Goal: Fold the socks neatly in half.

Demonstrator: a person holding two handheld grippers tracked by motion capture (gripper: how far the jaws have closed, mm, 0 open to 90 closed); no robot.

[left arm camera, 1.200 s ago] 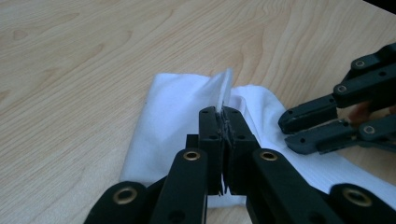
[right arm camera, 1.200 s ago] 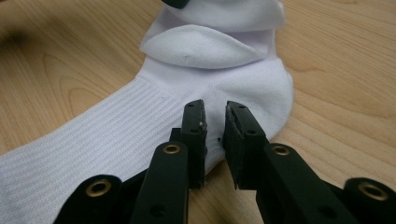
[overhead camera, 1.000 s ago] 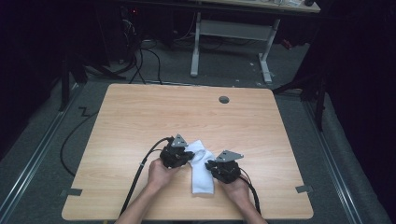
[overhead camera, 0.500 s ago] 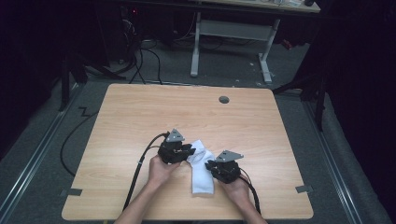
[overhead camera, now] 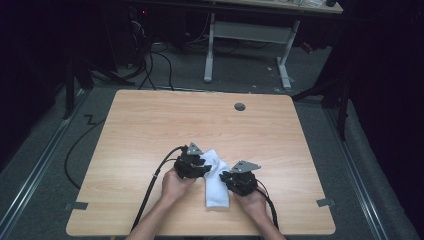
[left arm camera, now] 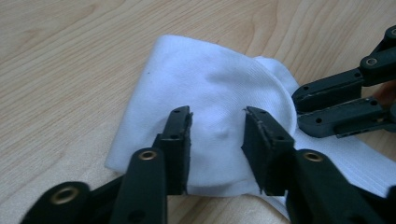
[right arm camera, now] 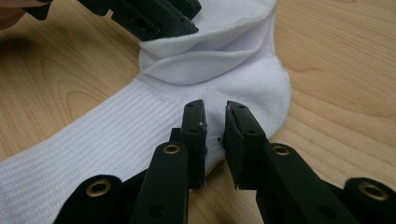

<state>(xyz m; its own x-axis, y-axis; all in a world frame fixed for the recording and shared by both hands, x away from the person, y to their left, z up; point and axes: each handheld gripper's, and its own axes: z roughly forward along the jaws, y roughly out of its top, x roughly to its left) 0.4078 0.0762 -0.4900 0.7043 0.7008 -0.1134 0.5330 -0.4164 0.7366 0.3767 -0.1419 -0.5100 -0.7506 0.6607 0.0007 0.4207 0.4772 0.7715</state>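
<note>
A white sock [overhead camera: 216, 185] lies flat on the wooden table [overhead camera: 150, 130], near the person's edge, with one end folded over the rest. Both grippers sit right at it.

The left gripper [left arm camera: 217, 144] hangs over the folded part. Its jaws are spread, with the soft cloth showing between them — they are not holding anything. The right gripper [right arm camera: 214, 133] is at the bend of the sock, by the heel. Its jaws are close together with just a thin gap, and it is hard to tell if any cloth is caught between them.

What could go wrong? The fold could flop back open, because nothing pins it down. If the left gripper closes too high, it may grab only the top layer and pull that layer off the one below. If the right gripper is not really holding the sock, the whole sock could slide on the smooth wood when the other one tugs — and then the fold would come out crooked.
</note>
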